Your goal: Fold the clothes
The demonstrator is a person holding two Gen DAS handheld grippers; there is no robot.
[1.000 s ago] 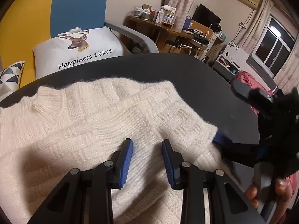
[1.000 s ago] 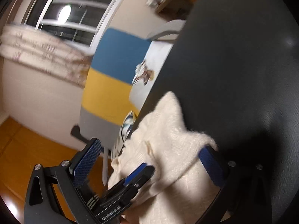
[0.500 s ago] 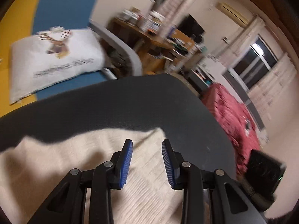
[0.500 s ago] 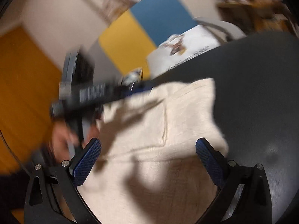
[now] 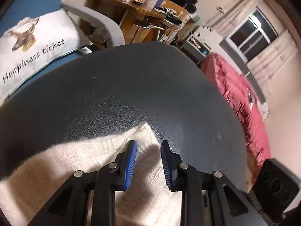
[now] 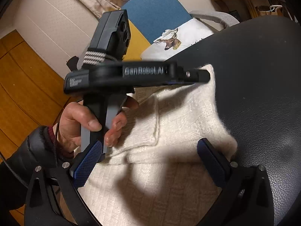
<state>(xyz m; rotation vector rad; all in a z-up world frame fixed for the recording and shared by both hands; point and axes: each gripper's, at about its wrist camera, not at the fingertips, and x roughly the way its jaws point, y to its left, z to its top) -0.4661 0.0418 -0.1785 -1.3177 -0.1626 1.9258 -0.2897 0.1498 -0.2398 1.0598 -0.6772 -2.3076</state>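
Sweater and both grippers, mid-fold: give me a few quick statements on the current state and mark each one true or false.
1. The cream sweater lies on a black leather-look table. True.
2. The left gripper has its jaws clamped shut on the sweater. False: the jaws stand apart, with a corner of the knit between them.
3. The right gripper has its jaws wide open over the sweater. True.
4. A red pillow printed with a cat sits past the table. False: the pillow is white, with a deer and the words "Happiness ticket".
5. The person's hand holds the left gripper's handle. True.
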